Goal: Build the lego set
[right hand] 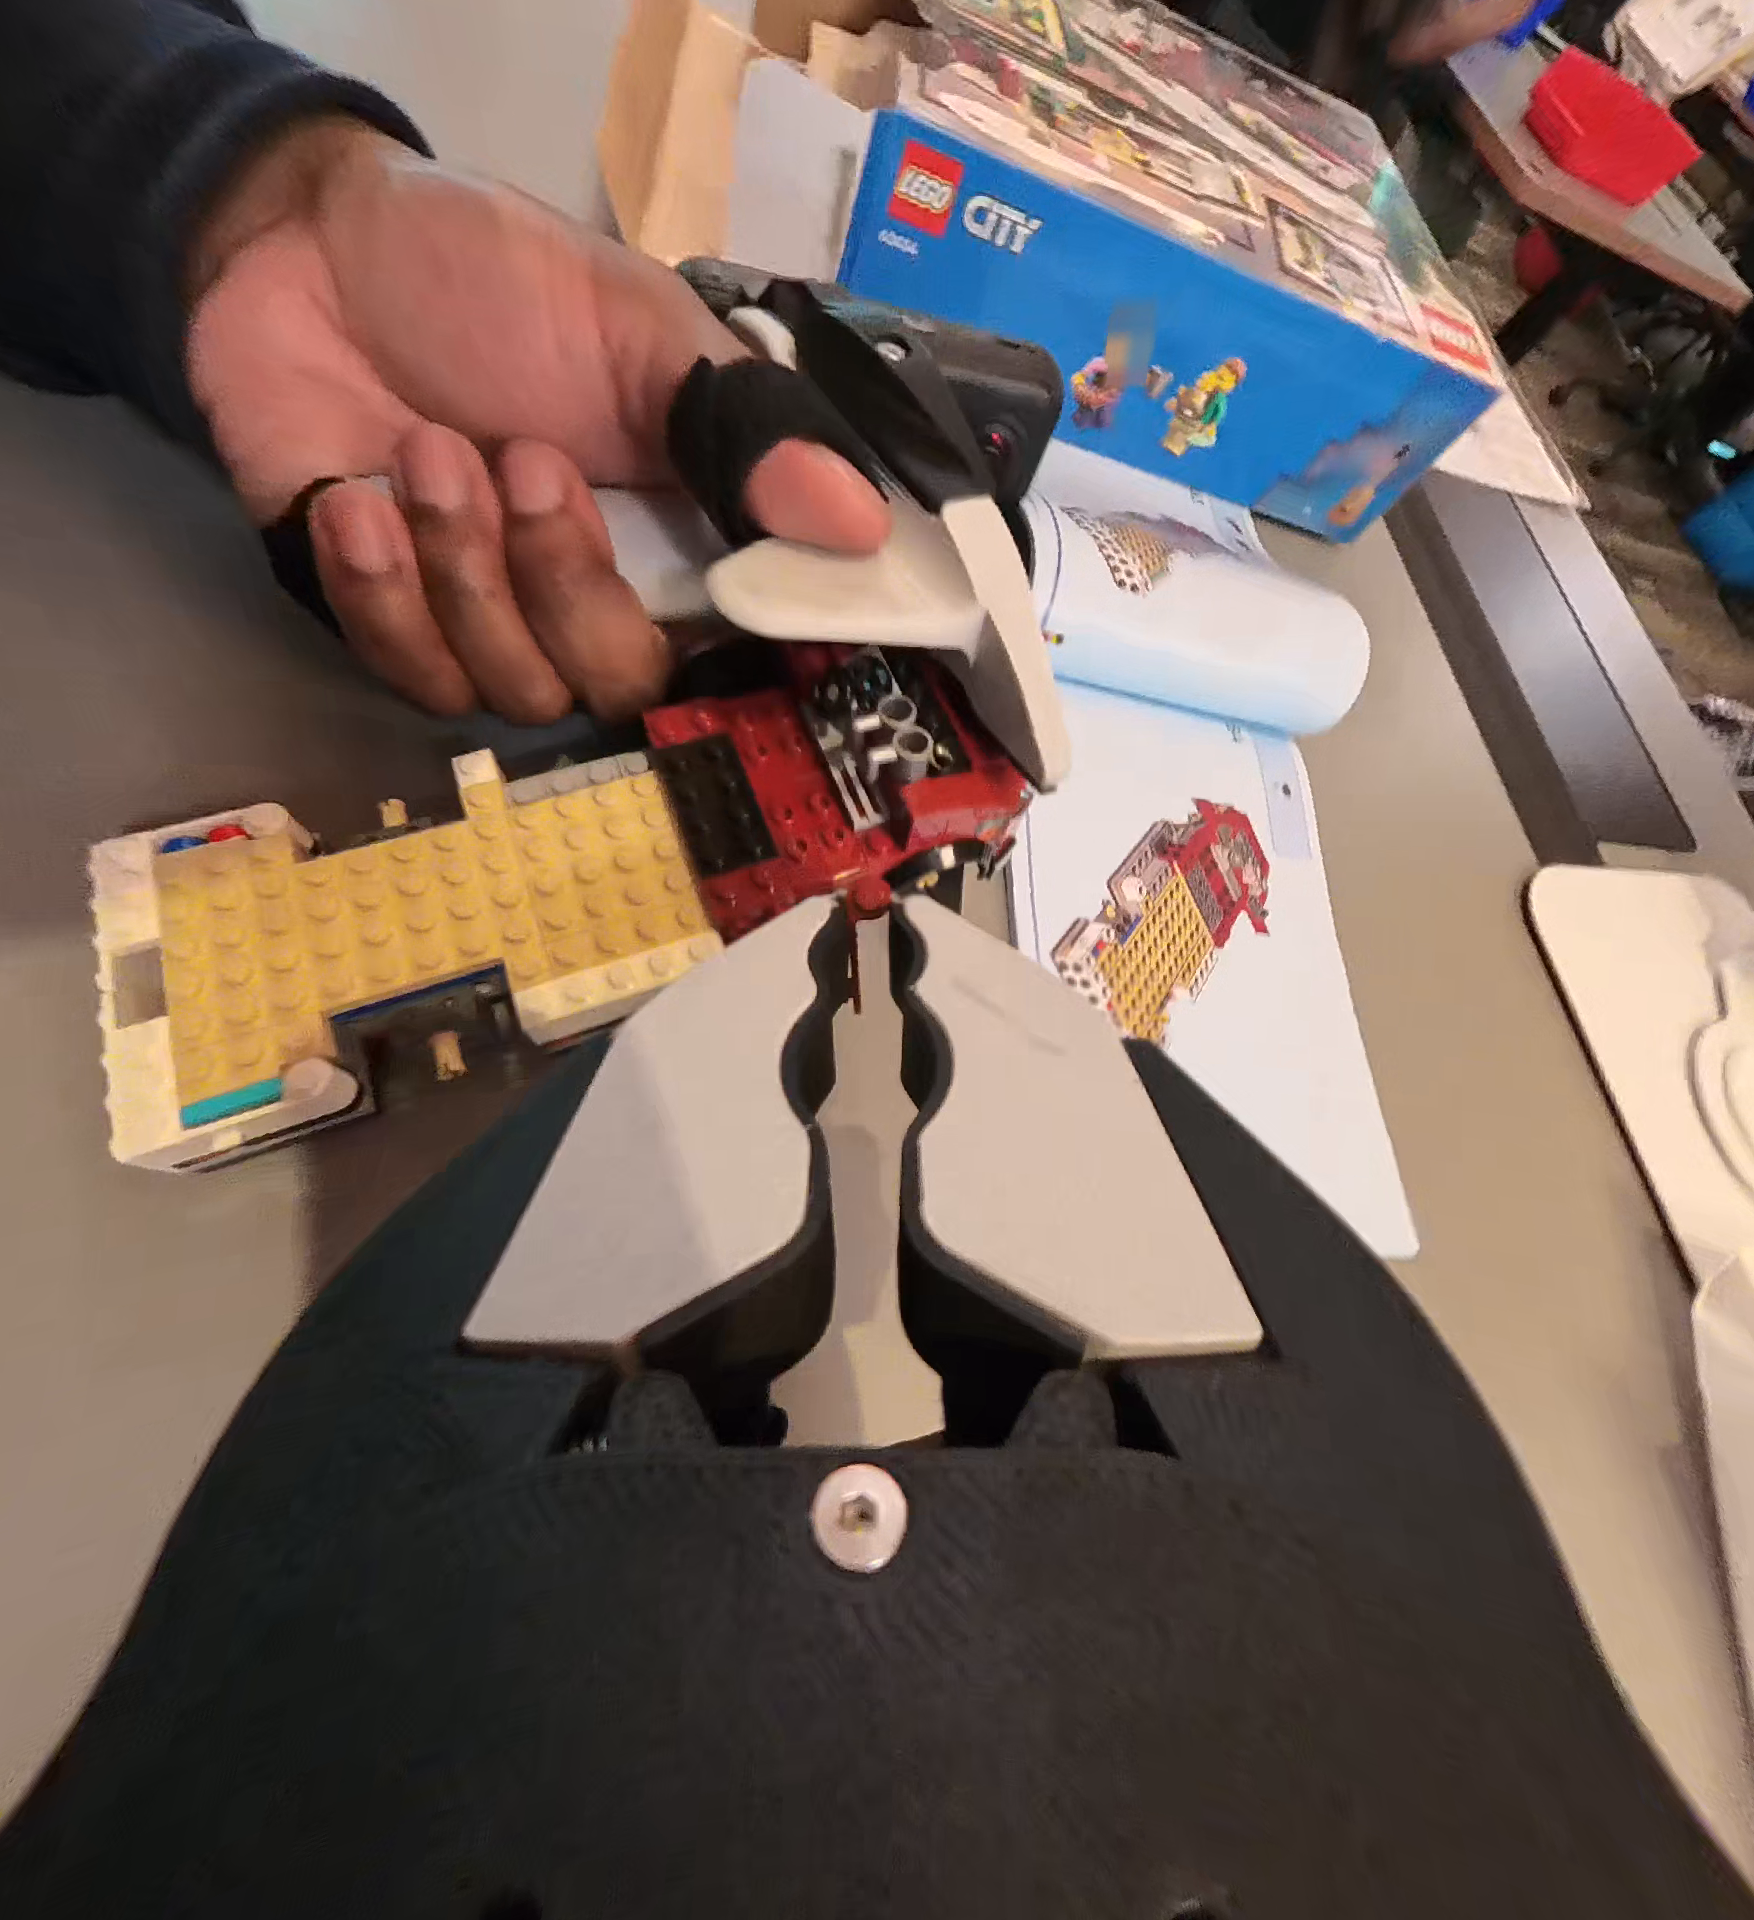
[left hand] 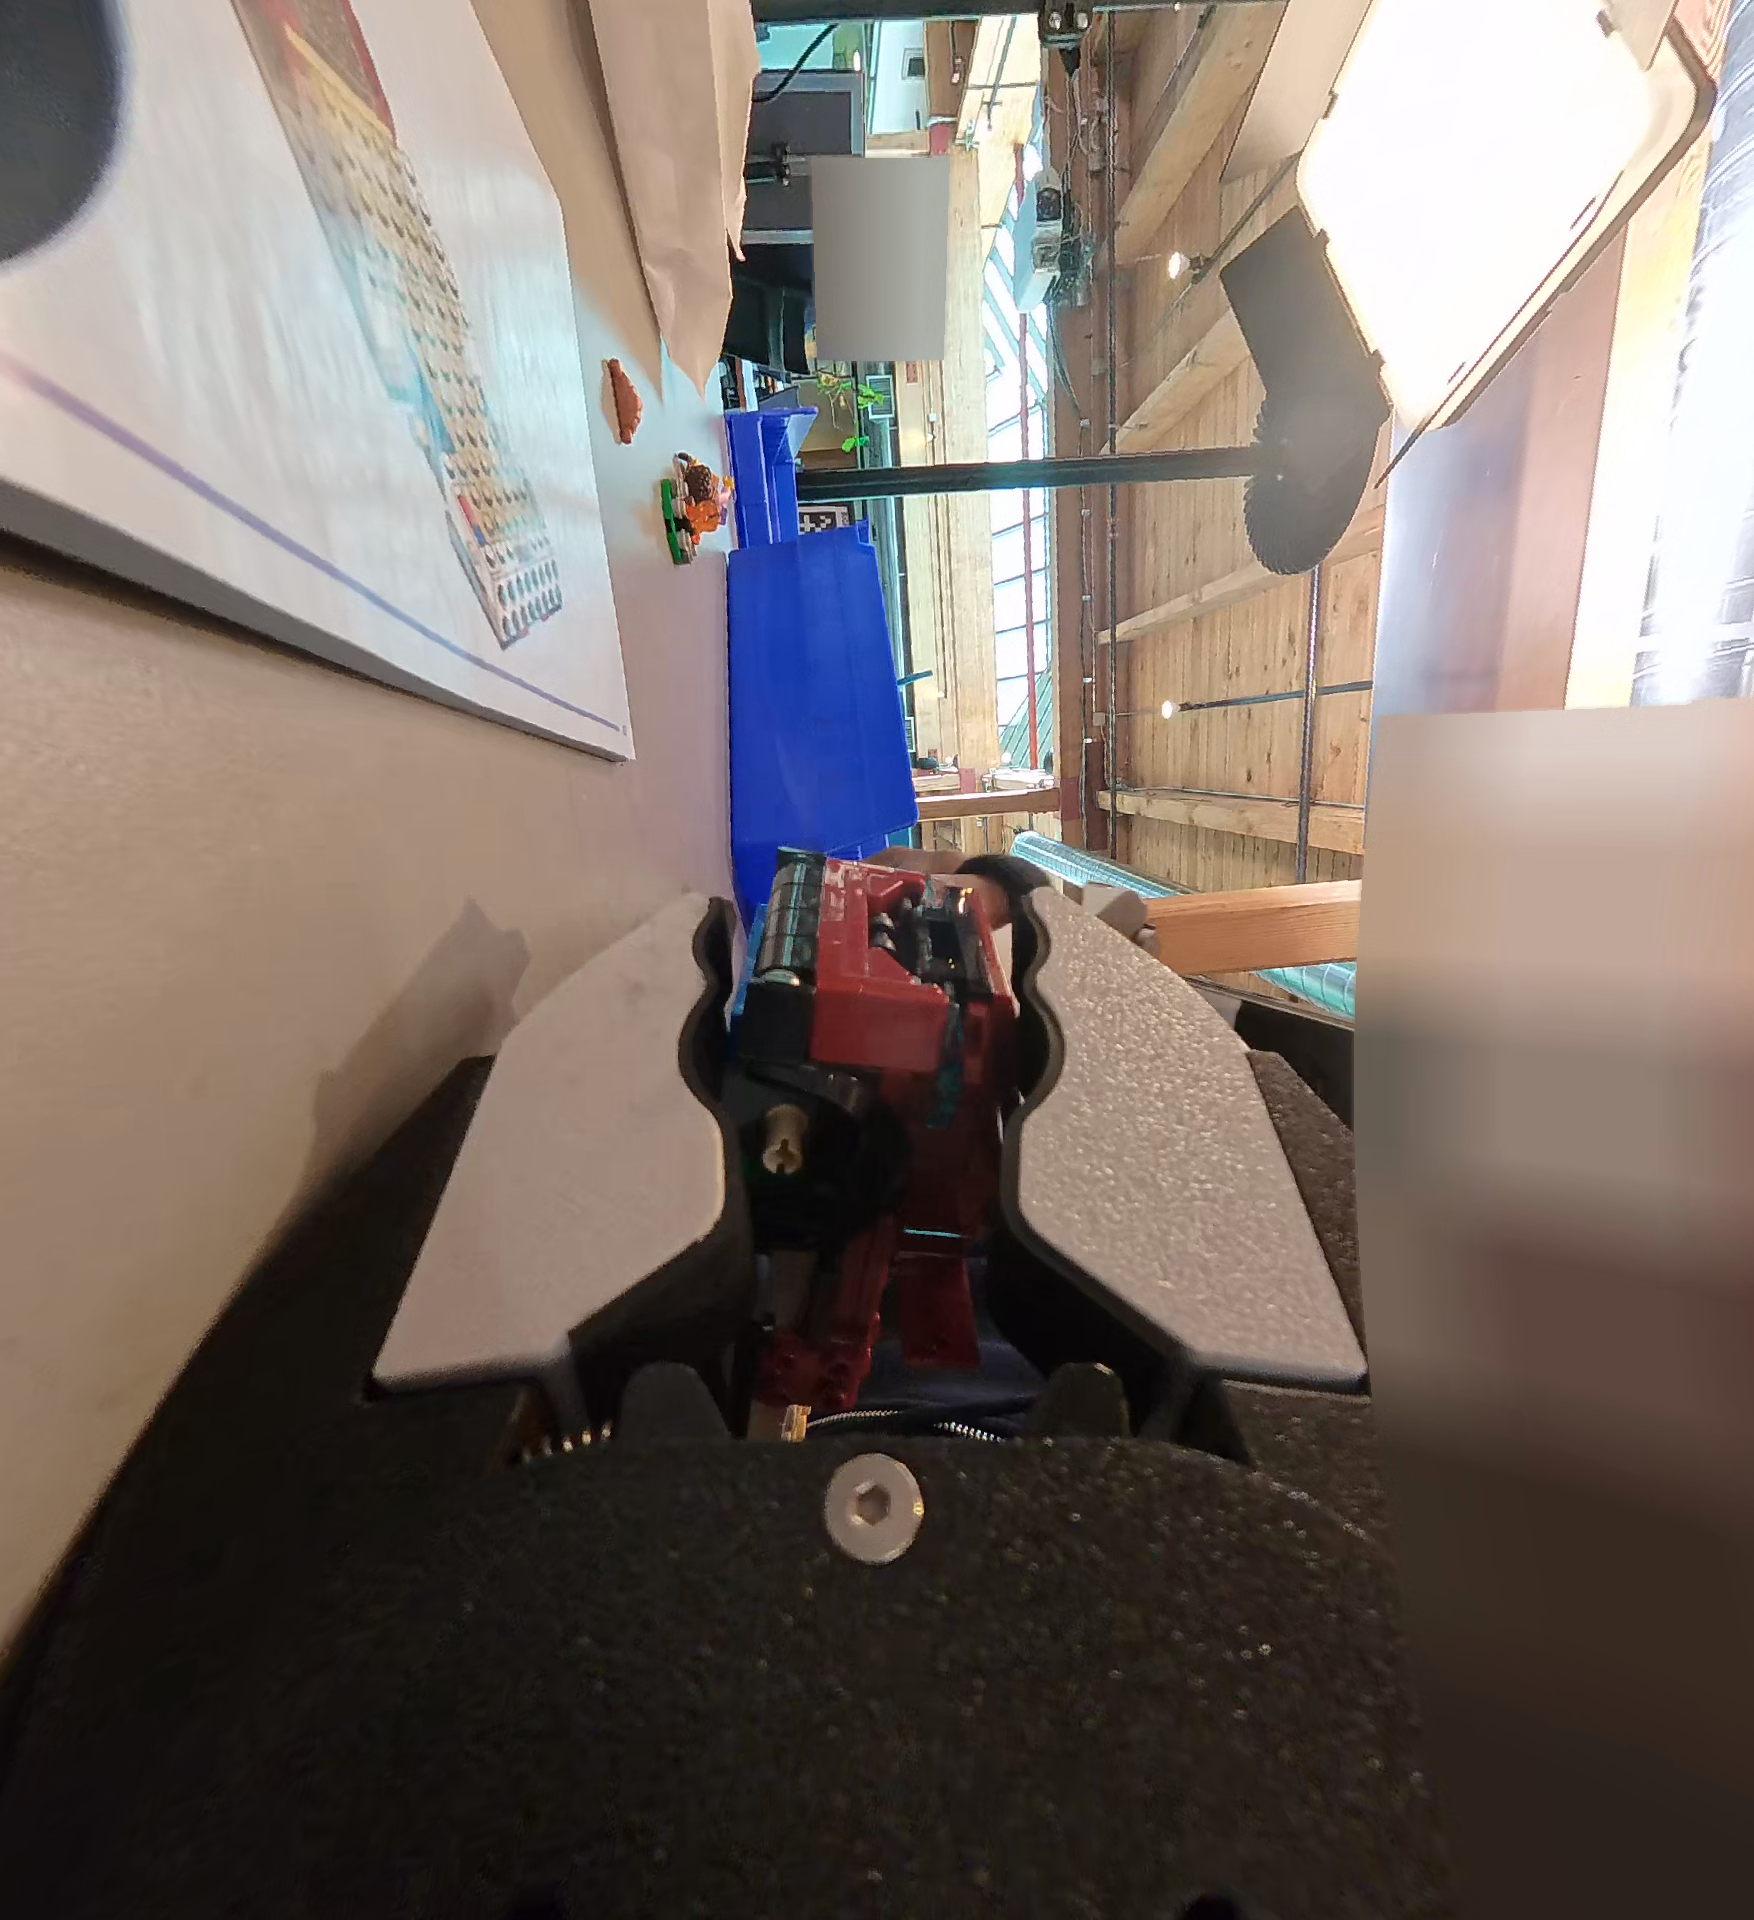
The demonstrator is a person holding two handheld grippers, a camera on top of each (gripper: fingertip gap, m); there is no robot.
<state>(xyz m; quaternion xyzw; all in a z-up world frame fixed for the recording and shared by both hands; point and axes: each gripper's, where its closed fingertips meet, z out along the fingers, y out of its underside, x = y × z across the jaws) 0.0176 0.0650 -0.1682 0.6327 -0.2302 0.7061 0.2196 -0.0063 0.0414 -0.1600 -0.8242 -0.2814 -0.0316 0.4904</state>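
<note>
While the left tool (right hand: 956,665) clamps the red-and-yellow studded brick vehicle (right hand: 499,883) on the grey counter (right hand: 73,1299), the right tool (right hand: 865,920), beside its cab, pinches a small dark-red piece (right hand: 868,899).

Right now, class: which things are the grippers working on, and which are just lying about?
In hand: brick model in left gripper; small red piece in right gripper.
Lying about: instruction booklet, blue box, blue bins, minifigure.
</note>
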